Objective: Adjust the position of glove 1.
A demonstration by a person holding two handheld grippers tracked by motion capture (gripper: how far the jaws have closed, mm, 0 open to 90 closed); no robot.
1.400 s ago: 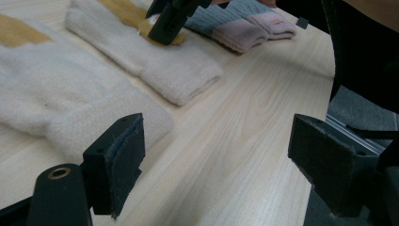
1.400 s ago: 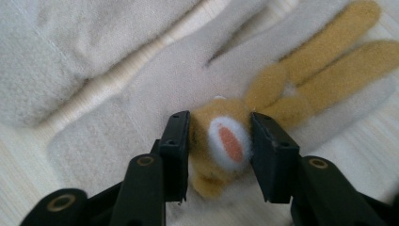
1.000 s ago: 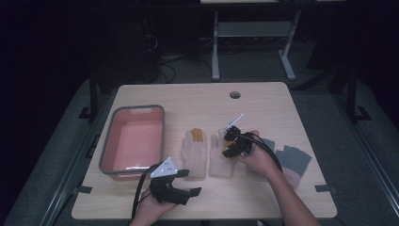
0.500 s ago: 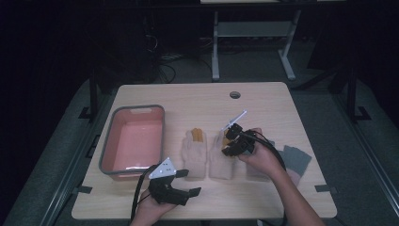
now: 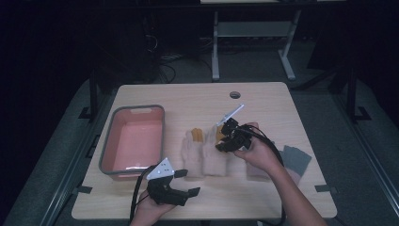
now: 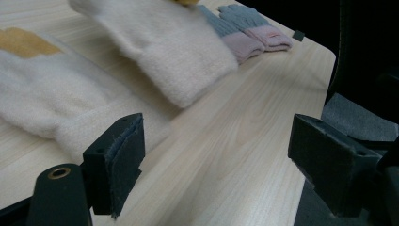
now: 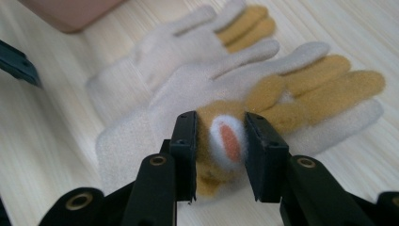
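Resting near the front edge of the worktop (image 5: 263, 99), the left gripper (image 5: 181, 184) has its jaws spread wide with nothing between them; in the left gripper view the cuff of a cream glove (image 6: 56, 108) lies just beside its left jaw. A little farther on, the right gripper (image 7: 220, 150) pinches a fold of the other cream glove (image 7: 263, 89), at the orange-tipped thumb with its pale patch, and this part is raised a bit off the worktop. The rest of that glove lies flat beyond the jaws, its long axis running away from them, fingers pointing to the far side. The right hand (image 5: 256, 153) is clearly the nearer one to it. To the far left stands the pink tray (image 5: 109, 141), probably the place for it. A grey-pink pair of gloves (image 5: 294, 162) lies at the right.
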